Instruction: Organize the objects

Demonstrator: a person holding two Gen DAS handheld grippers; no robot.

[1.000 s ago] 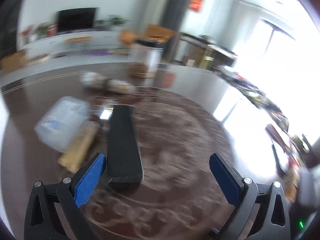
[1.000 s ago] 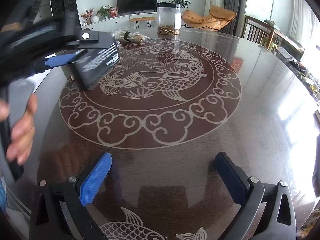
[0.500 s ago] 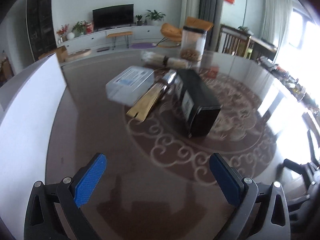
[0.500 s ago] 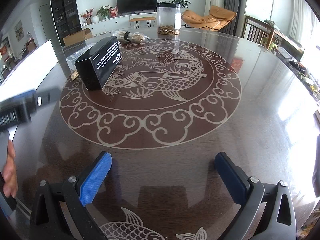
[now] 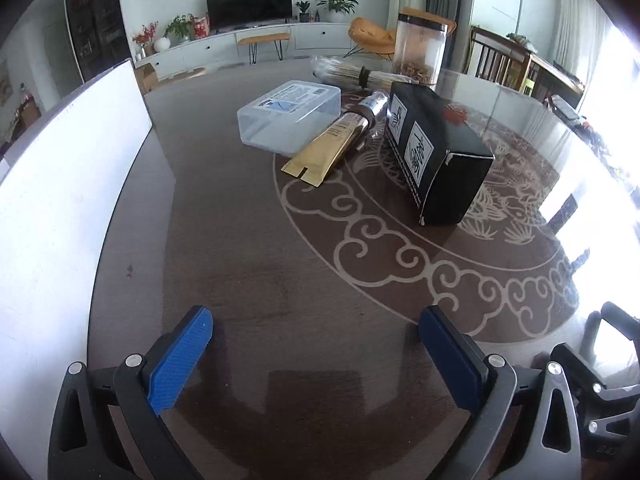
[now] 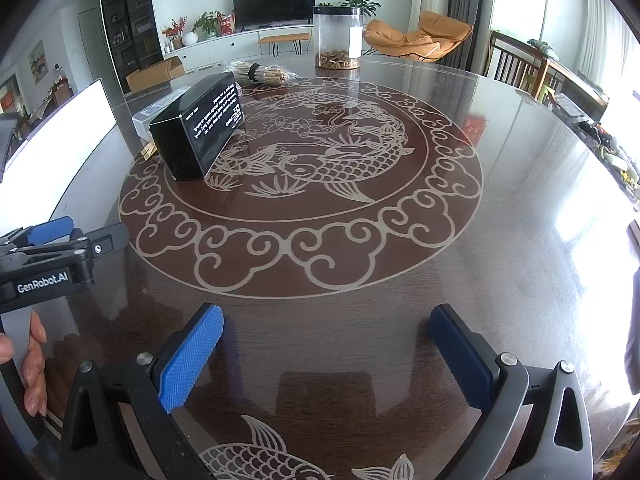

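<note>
From my left wrist camera, the left gripper (image 5: 316, 354) has its blue pads wide apart over bare table (image 5: 280, 288), holding nothing. Only this view gives me the whole cluster in the upper middle of the frame: one clear plastic box (image 5: 289, 116), one gold tube (image 5: 334, 142) lying against its near right side, one black carton (image 5: 434, 152) just right of the tube, one bundle of sticks (image 5: 352, 74) behind them, and one tall clear jar (image 5: 420, 54) at the far top. A white board (image 5: 60, 184) fills the left edge.

My right wrist camera shows the right gripper (image 6: 326, 356) likewise spread and empty, low in the frame. Here the carton's printed side faces me at upper left and hides most of the plastic box and the tube; only the tube's tip peeks out. This view alone shows the full fish inlay (image 6: 304, 152) at centre, and a hand (image 6: 34, 364) at the lower left edge holding the other gripper.
</note>
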